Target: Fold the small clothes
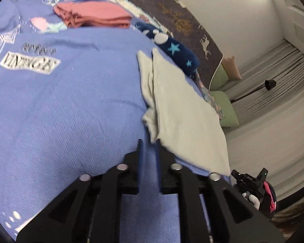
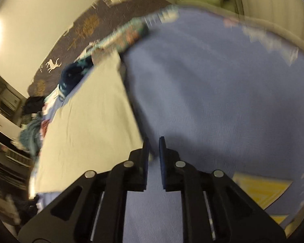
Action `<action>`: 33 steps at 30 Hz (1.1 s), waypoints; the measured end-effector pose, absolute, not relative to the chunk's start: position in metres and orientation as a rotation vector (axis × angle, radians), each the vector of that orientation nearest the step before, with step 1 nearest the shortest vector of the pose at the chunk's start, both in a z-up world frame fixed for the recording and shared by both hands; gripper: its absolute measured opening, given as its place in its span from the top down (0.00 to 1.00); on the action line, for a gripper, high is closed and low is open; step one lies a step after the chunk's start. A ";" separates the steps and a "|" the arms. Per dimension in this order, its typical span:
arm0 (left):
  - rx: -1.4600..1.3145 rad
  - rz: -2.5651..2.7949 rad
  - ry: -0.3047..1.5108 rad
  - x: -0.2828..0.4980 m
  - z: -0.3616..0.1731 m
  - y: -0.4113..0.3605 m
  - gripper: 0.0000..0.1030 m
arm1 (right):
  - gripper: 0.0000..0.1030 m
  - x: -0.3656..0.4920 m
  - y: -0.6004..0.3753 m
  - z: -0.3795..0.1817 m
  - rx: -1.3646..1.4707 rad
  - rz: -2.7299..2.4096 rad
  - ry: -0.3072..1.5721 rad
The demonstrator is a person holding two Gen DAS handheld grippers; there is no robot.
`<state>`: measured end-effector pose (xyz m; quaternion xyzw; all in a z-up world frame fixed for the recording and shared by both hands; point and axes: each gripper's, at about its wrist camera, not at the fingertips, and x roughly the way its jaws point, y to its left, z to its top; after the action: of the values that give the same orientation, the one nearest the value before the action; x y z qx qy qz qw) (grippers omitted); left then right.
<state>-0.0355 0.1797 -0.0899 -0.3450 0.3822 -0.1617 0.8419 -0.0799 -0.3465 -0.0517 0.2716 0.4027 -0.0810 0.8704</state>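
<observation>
Both the left gripper (image 1: 149, 143) and right gripper (image 2: 153, 141) were released, gripping nothing; the pale folded cloth (image 1: 184, 111) lay just beyond the fingertips on the blue blanket (image 1: 71, 101); a stray brush could undo its fold.

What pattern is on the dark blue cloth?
Light blue stars and white spots on the dark blue cloth, clearest in the left wrist view.
</observation>
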 end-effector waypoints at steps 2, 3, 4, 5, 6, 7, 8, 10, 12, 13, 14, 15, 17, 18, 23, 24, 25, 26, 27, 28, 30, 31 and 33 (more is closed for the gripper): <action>-0.681 -0.352 0.763 -0.032 -0.079 0.178 0.61 | 0.72 -0.068 -0.332 -0.028 0.474 -0.177 0.781; -0.661 -0.362 0.750 -0.028 -0.077 0.174 0.55 | 0.71 -0.055 -0.318 -0.016 0.430 -0.138 0.756; -0.646 -0.376 0.745 -0.025 -0.076 0.170 0.54 | 0.69 -0.045 -0.308 -0.012 0.408 -0.100 0.751; -0.642 -0.396 0.754 -0.019 -0.079 0.165 0.54 | 0.67 -0.037 -0.296 -0.007 0.389 -0.058 0.751; -0.649 -0.407 0.766 -0.014 -0.083 0.162 0.54 | 0.66 -0.026 -0.281 -0.003 0.366 -0.005 0.756; -0.658 -0.413 0.779 -0.011 -0.088 0.159 0.54 | 0.64 -0.010 -0.258 0.002 0.327 0.071 0.770; -0.676 -0.424 0.805 -0.006 -0.096 0.156 0.54 | 0.63 0.000 -0.241 0.005 0.294 0.120 0.779; -0.690 -0.432 0.823 -0.009 -0.106 0.155 0.54 | 0.61 0.026 -0.192 0.009 0.184 0.230 0.804; -0.685 -0.447 0.804 -0.011 -0.109 0.154 0.54 | 0.58 0.047 -0.147 0.010 0.099 0.320 0.819; -0.685 -0.463 0.797 -0.012 -0.108 0.154 0.54 | 0.56 0.051 -0.132 0.009 0.068 0.352 0.828; -0.690 -0.477 0.791 -0.012 -0.109 0.154 0.54 | 0.55 0.060 -0.114 0.009 0.040 0.388 0.840; -0.694 -0.485 0.785 -0.014 -0.110 0.154 0.54 | 0.54 0.075 -0.090 0.006 0.010 0.435 0.860; -0.703 -0.495 0.777 -0.014 -0.113 0.154 0.54 | 0.52 0.093 -0.056 0.001 -0.028 0.493 0.906; -0.705 -0.499 0.773 -0.014 -0.114 0.153 0.53 | 0.52 0.097 -0.044 -0.003 -0.038 0.508 0.919; -0.702 -0.552 0.766 -0.010 -0.112 0.150 0.50 | 0.50 0.145 0.037 -0.017 -0.121 0.540 0.987; -0.707 -0.563 0.765 -0.009 -0.113 0.149 0.50 | 0.50 0.156 0.052 -0.022 -0.144 0.530 0.999; -0.712 -0.570 0.764 -0.007 -0.112 0.149 0.50 | 0.50 0.167 0.064 -0.027 -0.168 0.516 1.009; -0.722 -0.583 0.763 -0.005 -0.113 0.149 0.50 | 0.50 0.175 0.075 -0.032 -0.190 0.501 1.020; -0.727 -0.590 0.762 -0.004 -0.113 0.150 0.50 | 0.50 0.183 0.083 -0.037 -0.202 0.489 1.031; -0.734 -0.600 0.760 -0.003 -0.113 0.150 0.49 | 0.50 0.192 0.091 -0.043 -0.208 0.469 1.045; -0.741 -0.616 0.758 -0.002 -0.113 0.150 0.49 | 0.50 0.207 0.105 -0.052 -0.210 0.442 1.072; -0.743 -0.624 0.756 -0.002 -0.112 0.150 0.49 | 0.50 0.214 0.111 -0.058 -0.219 0.425 1.088; -0.755 -0.641 0.751 -0.001 -0.112 0.150 0.49 | 0.48 0.224 0.125 -0.070 -0.266 0.387 1.109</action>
<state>-0.0010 0.1499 -0.1122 -0.3536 0.3520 -0.3002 0.8130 0.2243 0.1246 -0.0697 -0.1249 0.5218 0.1822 0.8240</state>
